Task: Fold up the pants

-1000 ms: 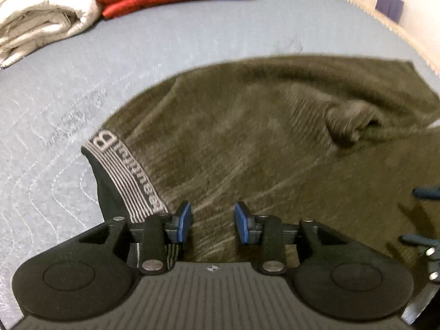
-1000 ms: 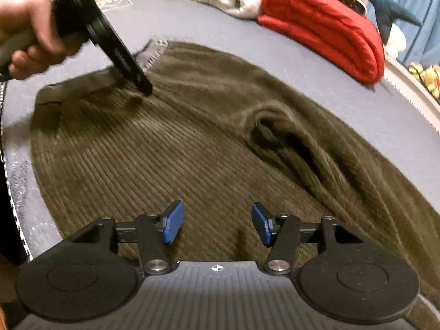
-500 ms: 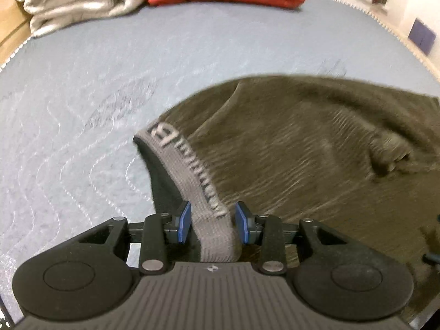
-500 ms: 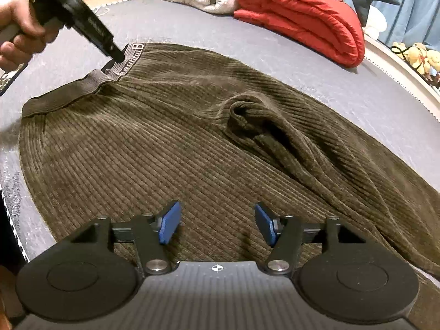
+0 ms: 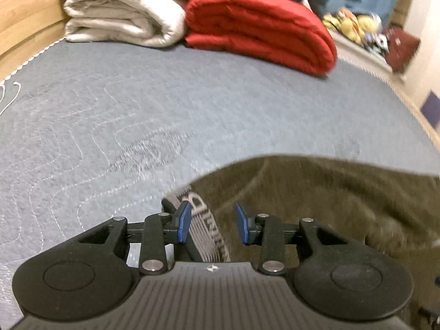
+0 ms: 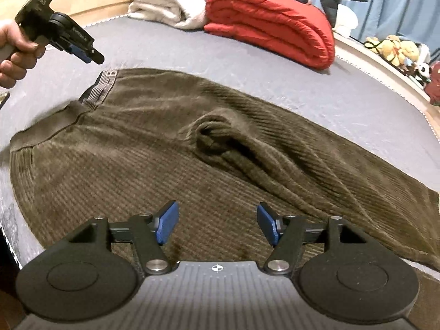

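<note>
Olive corduroy pants (image 6: pixel 165 170) lie spread on the grey quilted mattress (image 6: pixel 357 99), with a bunched knot of fabric (image 6: pixel 214 137) at the crotch. The grey lettered waistband (image 6: pixel 101 88) is at the left end. A hand (image 6: pixel 16 46) holds my left gripper (image 6: pixel 92 55) in the air just above that waistband, not touching it. In the left wrist view the waistband (image 5: pixel 203 228) shows below the gap of the left gripper (image 5: pixel 211 222), whose pads stand apart with nothing gripped. My right gripper (image 6: pixel 217 222) hovers wide open over the near leg, empty.
A folded red blanket (image 6: pixel 269 24) and a folded white blanket (image 5: pixel 123 8) sit at the far edge of the mattress (image 5: pixel 110 110). Stuffed toys (image 6: pixel 398 49) line a ledge at the right. A wooden board (image 5: pixel 24 13) runs along the left.
The left gripper has lifted off the pants and drawn back to the waistband end, rolling as it went. The right gripper has risen slightly and its jaws have widened.
</note>
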`<action>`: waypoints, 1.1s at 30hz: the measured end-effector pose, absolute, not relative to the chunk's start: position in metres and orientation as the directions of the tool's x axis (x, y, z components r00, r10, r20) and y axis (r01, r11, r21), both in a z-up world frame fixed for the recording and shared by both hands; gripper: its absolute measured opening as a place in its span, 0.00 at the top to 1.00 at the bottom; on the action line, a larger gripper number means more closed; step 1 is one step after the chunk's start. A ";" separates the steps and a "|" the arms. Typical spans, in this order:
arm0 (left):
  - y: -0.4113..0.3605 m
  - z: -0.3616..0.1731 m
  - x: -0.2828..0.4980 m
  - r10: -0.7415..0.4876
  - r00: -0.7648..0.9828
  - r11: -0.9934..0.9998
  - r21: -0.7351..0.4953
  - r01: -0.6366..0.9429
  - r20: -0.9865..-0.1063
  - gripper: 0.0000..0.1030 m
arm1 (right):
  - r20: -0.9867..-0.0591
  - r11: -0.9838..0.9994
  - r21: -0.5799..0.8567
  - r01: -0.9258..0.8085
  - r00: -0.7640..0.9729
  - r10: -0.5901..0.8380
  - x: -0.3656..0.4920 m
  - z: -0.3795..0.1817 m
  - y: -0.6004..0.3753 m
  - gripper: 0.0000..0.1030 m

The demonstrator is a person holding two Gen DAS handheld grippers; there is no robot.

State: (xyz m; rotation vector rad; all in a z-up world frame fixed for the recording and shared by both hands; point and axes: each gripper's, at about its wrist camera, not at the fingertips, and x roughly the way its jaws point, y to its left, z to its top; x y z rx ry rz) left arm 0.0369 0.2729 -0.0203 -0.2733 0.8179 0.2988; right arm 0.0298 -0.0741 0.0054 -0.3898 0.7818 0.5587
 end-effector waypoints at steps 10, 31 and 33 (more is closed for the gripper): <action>0.276 -0.038 0.077 0.183 0.655 0.895 -0.152 -0.420 -0.733 0.62 | -0.741 0.822 -0.066 -0.566 0.580 0.340 0.040 0.014 -0.081 0.37; 0.286 -0.108 0.155 0.119 0.637 0.951 -0.098 -0.295 -0.762 0.31 | -0.757 0.876 0.025 -0.482 0.563 0.332 0.061 0.016 -0.126 0.36; 0.280 -0.109 0.157 0.106 0.636 0.960 -0.087 -0.266 -0.765 0.33 | -0.763 0.886 0.039 -0.461 0.559 0.324 0.064 0.014 -0.132 0.36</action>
